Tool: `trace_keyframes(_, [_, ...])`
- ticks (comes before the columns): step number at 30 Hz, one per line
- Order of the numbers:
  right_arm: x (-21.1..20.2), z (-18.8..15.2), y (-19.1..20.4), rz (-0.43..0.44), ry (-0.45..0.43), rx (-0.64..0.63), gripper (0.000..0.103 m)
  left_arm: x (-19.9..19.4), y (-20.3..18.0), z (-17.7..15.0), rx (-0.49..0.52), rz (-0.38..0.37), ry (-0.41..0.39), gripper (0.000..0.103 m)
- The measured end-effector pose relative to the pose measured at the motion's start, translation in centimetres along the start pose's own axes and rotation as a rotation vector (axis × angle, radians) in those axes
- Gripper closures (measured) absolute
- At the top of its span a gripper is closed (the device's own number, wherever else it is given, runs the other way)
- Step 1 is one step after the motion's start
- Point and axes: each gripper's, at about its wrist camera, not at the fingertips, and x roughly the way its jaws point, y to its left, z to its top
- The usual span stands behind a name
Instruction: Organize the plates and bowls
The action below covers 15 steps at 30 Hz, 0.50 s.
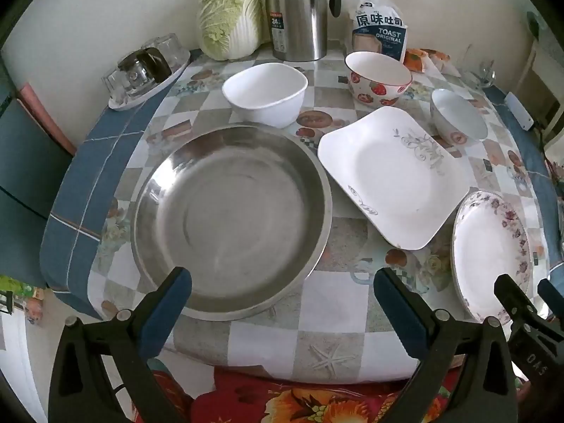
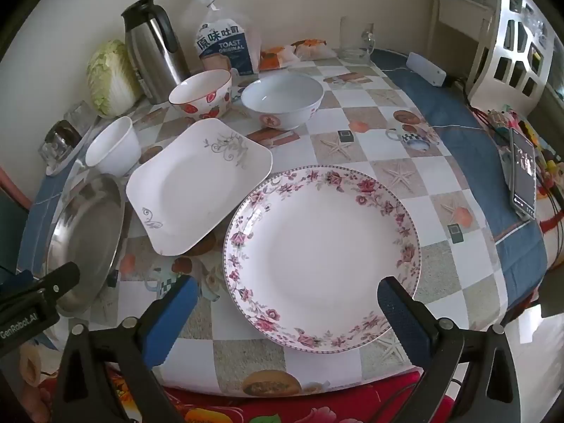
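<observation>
A large steel plate point(image 1: 232, 218) lies at the table's front left, and my left gripper point(image 1: 282, 282) hangs open above its near rim, holding nothing. A square white plate point(image 1: 394, 176) sits to its right. A round floral plate point(image 2: 320, 257) lies at the front right, with my right gripper point(image 2: 285, 292) open over its near edge, empty. Behind stand a plain white bowl point(image 1: 266, 93), a strawberry bowl point(image 1: 379, 77) and a pale bowl with a red mark point(image 2: 282, 100). The steel plate point(image 2: 88, 225), square plate point(image 2: 199, 179) and white bowl point(image 2: 112, 148) also show in the right wrist view.
At the back stand a cabbage point(image 1: 229, 17), a steel thermos jug point(image 1: 299, 10), a toast bag point(image 1: 379, 31) and a glass mug point(image 2: 356, 40). A tray of upturned glasses point(image 1: 144, 70) sits back left. A phone point(image 2: 523, 172) lies at the right edge.
</observation>
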Motion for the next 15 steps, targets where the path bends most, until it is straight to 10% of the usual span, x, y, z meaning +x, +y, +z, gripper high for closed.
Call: trace_keyframes(15, [-0.1, 0.0, 0.2, -0.005, -0.007, -0.005, 0.000, -0.2, -0.5, -0.4, 0.056, 0.043, -0.011, 0.000])
